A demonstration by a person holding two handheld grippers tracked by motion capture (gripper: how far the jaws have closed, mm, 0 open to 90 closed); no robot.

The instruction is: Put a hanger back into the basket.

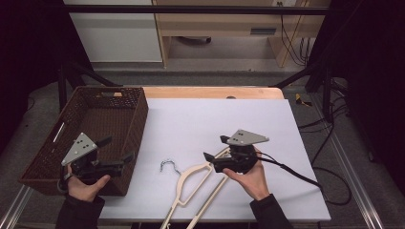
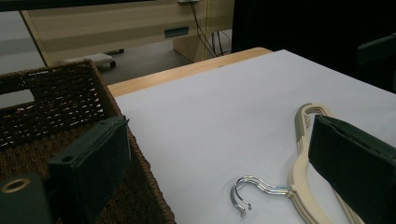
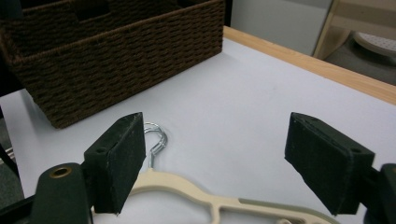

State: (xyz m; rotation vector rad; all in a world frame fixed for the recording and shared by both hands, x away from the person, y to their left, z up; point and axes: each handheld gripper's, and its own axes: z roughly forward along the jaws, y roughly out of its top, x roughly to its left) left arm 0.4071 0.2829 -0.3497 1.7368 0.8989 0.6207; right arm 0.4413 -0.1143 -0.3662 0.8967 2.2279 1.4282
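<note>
A small stack of cream hangers [image 1: 191,183] [image 2: 299,177] [image 3: 187,189] lies on the white table top, with the metal hooks [image 1: 168,165] [image 2: 247,189] [image 3: 156,135] pointing toward the brown wicker basket [image 1: 138,119] [image 2: 70,107] [image 3: 116,51]. My right gripper [image 1: 215,148] [image 3: 215,140] is open and low over the hangers' neck. One jaw is beside the hook, and neither pad touches anything. My left gripper [image 1: 118,149] [image 2: 217,130] is open with nothing in it, over the basket's near right corner.
The basket stands at the table's left edge. A white sheet [image 1: 215,119] covers the table, with a wooden strip [image 1: 210,92] at the back. The right gripper's cable [image 1: 296,174] trails off to the right. A wooden cabinet [image 1: 229,24] stands beyond the table.
</note>
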